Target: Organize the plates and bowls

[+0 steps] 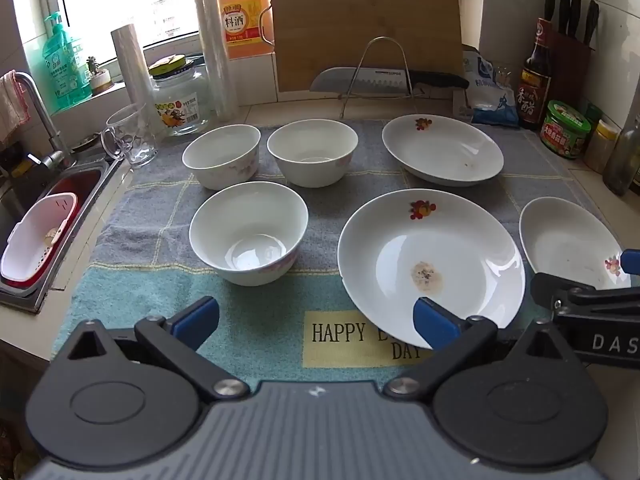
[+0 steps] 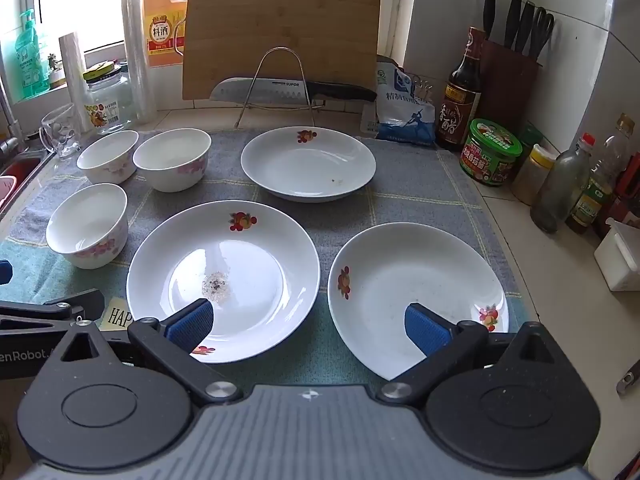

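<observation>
Left wrist view: kitchen counter (image 1: 592,400), checked cloth (image 1: 132,240) under crockery; both grippers' jaws gape, empty.

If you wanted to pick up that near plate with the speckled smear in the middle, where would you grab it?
Probably by the near rim of the smeared plate, coming in low from the front. It lies flat on the cloth, too wide to span, but its sloped rim lifts off the cloth, so one finger can slide under and one over. The right gripper hangs open just above that edge.
</observation>
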`<state>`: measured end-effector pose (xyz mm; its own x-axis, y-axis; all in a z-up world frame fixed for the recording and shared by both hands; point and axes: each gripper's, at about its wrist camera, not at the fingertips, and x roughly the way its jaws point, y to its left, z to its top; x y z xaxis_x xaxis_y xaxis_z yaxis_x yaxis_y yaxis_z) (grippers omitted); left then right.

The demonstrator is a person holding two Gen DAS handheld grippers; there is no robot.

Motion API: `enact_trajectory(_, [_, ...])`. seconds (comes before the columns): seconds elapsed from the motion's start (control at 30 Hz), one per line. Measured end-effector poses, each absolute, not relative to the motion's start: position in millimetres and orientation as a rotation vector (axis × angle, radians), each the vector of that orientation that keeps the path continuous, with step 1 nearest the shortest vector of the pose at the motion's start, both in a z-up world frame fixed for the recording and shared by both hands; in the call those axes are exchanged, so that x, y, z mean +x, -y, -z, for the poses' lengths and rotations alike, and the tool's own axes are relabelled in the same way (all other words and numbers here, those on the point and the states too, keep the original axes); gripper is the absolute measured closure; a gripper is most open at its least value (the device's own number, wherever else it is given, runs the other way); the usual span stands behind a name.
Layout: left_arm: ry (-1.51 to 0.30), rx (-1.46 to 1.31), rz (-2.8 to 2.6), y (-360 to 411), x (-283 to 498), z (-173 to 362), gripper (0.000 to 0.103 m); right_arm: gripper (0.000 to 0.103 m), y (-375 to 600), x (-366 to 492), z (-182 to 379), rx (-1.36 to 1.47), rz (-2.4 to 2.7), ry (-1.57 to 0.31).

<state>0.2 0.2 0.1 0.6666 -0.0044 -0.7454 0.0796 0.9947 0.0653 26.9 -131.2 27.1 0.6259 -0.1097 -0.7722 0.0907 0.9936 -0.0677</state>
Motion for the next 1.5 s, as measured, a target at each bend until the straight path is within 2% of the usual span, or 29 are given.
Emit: enact_trajectory(1.5, [-0.841, 0.101, 0.048, -2.1, 3.2, 1.3, 0.001, 0.0, 129.6, 29.4, -32.0, -0.039, 0.125, -0.889])
